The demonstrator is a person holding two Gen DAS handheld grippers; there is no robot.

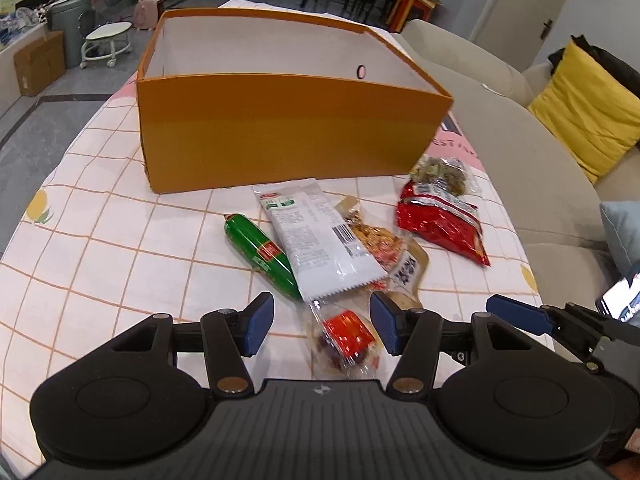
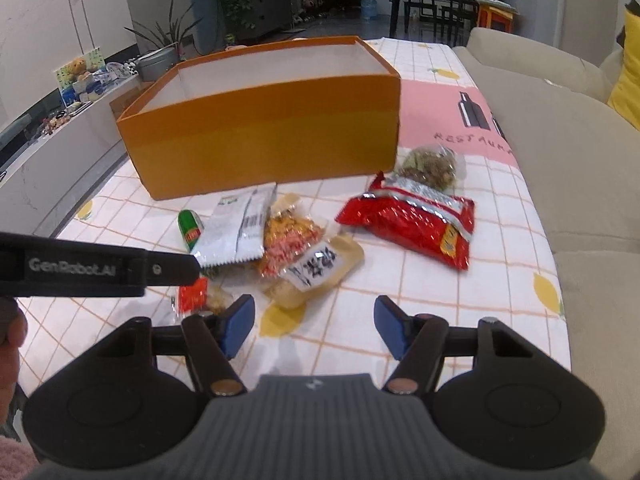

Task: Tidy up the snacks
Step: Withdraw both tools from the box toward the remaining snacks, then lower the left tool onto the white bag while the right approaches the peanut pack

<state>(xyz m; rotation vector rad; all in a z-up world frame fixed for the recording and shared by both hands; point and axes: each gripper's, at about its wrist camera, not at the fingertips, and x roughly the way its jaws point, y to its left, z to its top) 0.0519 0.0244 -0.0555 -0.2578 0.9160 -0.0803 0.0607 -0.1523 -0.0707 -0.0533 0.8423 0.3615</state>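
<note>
An open orange box (image 1: 280, 132) (image 2: 264, 136) stands on the checked tablecloth, its inside bare as far as I see. In front lie a green sausage (image 1: 262, 256) (image 2: 188, 228), a white packet (image 1: 316, 236) (image 2: 234, 228), an orange snack bag (image 1: 374, 236) (image 2: 292, 236), a tan pouch (image 2: 320, 276), a red bag (image 1: 444, 220) (image 2: 412, 220) and a clear bag of nuts (image 1: 442, 170) (image 2: 430, 164). My left gripper (image 1: 322, 326) is open around a small clear red-labelled snack (image 1: 344, 340) (image 2: 194, 294). My right gripper (image 2: 314, 326) is open and empty over the cloth.
A beige sofa (image 1: 520, 128) (image 2: 560, 128) with a yellow cushion (image 1: 588, 116) runs along the table's right edge. The left gripper's arm (image 2: 100, 268) crosses the right wrist view at left. A phone (image 1: 620, 296) shows at the right.
</note>
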